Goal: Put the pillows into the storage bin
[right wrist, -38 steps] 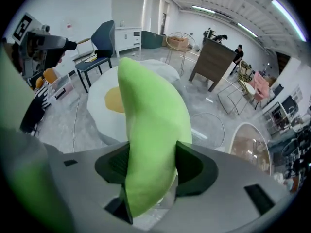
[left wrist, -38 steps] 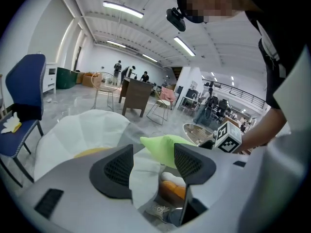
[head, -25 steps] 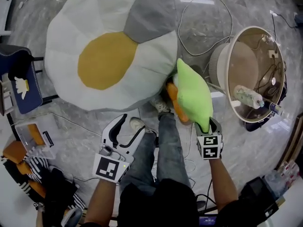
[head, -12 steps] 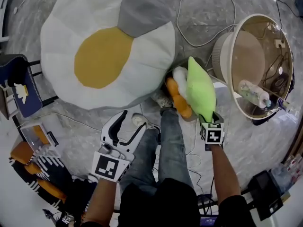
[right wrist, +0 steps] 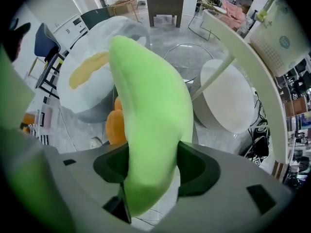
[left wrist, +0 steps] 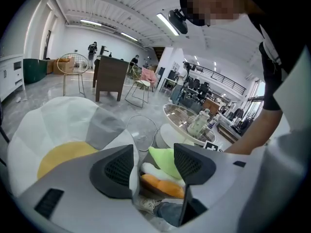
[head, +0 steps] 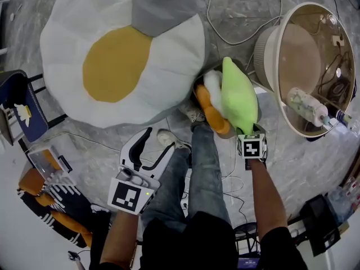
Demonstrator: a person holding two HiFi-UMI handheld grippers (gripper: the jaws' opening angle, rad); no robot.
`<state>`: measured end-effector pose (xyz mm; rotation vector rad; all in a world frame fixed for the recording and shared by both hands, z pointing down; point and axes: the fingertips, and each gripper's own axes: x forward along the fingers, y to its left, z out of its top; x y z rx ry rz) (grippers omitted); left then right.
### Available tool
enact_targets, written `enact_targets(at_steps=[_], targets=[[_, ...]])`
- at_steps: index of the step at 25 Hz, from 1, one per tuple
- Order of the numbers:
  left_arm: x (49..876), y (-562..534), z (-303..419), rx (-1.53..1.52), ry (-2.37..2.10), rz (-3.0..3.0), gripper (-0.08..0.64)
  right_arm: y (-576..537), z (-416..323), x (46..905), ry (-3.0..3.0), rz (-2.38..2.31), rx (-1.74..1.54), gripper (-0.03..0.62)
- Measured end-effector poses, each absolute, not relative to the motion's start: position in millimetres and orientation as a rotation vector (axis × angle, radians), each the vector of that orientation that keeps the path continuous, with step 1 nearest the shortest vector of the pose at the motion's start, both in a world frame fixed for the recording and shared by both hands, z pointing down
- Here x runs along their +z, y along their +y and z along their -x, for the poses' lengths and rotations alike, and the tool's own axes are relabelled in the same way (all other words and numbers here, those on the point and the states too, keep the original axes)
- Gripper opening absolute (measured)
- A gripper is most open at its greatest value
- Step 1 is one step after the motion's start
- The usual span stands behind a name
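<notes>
found right tongs [head: 248,134] clamped on the near end of the green pillow [head: 238,97]; pads dent both its sides in right gripper view. traced the pillow away from the tongs, long edge pressed against the white pillow [head: 213,85] and the orange pillow [head: 211,116]. logged those two as sitting in the dark storage bin [head: 197,90]; cannot tell how far the green one's far end reaches inside.

checked left tongs [head: 157,145]: jaws standing apart, nothing between the pads. saw through the gap, in left gripper view, all three pillows farther off, well apart from the fingertips.

mapped the edges round the bin:
- left side tight against the rim of the big fried-egg cushion [head: 118,61].
- right side close to the white base of the round glass bench [head: 315,66]; little slack there beside the green pillow.
- near side crowded by jeans legs [head: 205,167], one sneaker [head: 193,115] just beside the bin.

noted open room mainly on the grey marbled floor [head: 292,167], right of the right forearm, and beyond the bin toward the top of the head view. marked a blue chair [head: 22,111] at far left, well apart from everything handled.
</notes>
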<state>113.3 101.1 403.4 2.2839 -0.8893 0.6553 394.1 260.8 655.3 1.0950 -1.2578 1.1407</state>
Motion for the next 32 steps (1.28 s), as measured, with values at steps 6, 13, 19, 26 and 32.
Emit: enact_targets(at_steps=[6,13,19,26,32], targets=[[417,107,-121,0.674,-0.874,-2.268,0.276,266,-412,694,-1.139,-1.045,1.213,0.293],[426,110,-111,0.701,-0.884,-2.236,0.276,283,-414,706,-1.168,-1.07,1.158,0.327],[423,108,-111,0.685,-0.886,-2.271,0.276,251,-401,674,-1.273,-1.227,1.117,0.351],[416,116,-108,0.688,-0.885,-2.294,0.276,210,-381,643,-1.378,-1.3,1.01,0.351],[408,116,-101,0.655,-0.921,-2.331,0.276,193,-365,606,-1.476,-1.335,0.925,0.348]])
